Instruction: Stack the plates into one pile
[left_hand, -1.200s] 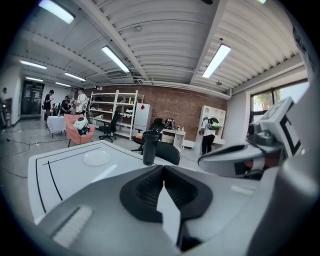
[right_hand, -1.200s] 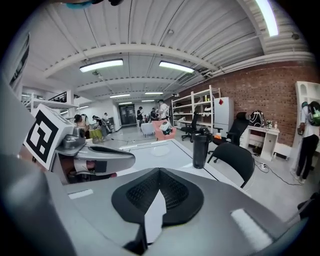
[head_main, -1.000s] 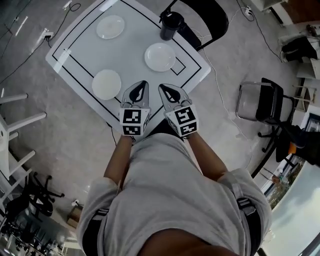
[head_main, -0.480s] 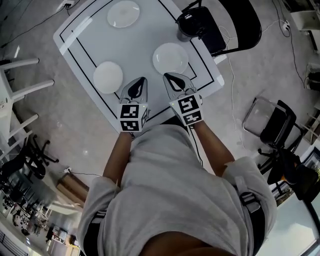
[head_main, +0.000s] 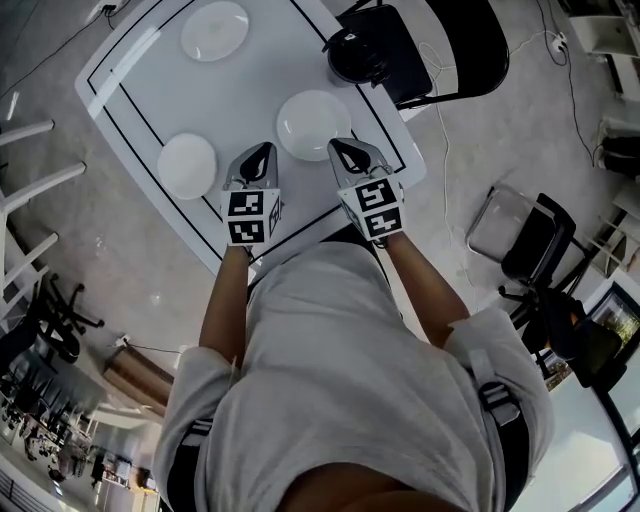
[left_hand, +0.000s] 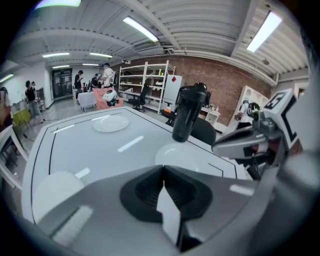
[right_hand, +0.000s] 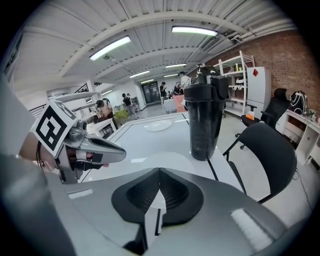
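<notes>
- Compared with a second earlier, the left gripper (head_main: 258, 158) and the right gripper (head_main: 345, 155) sit lower and further out over the white table (head_main: 240, 90). They are past its near edge rather than at its corner.
- The left gripper's tip now lies between the near plate (head_main: 187, 166) and the middle plate (head_main: 313, 125). The right gripper's tip is just beside the middle plate's near rim and does not visibly touch it.
- Both claws are pinched fully together with nothing between them, as in the earlier pictures.
- The three plates keep their places, so no stacking is done yet. This reads as the approach to a first pick, and the jaws need to open before either can take a rim.
- The plates are plain white, round and shallow. All lie flat and empty, well apart from one another, and the far plate (head_main: 215, 31) sits toward the table's far corner.
- A black bottle (head_main: 352, 55) stands beyond the middle plate, near the table's edge.
</notes>
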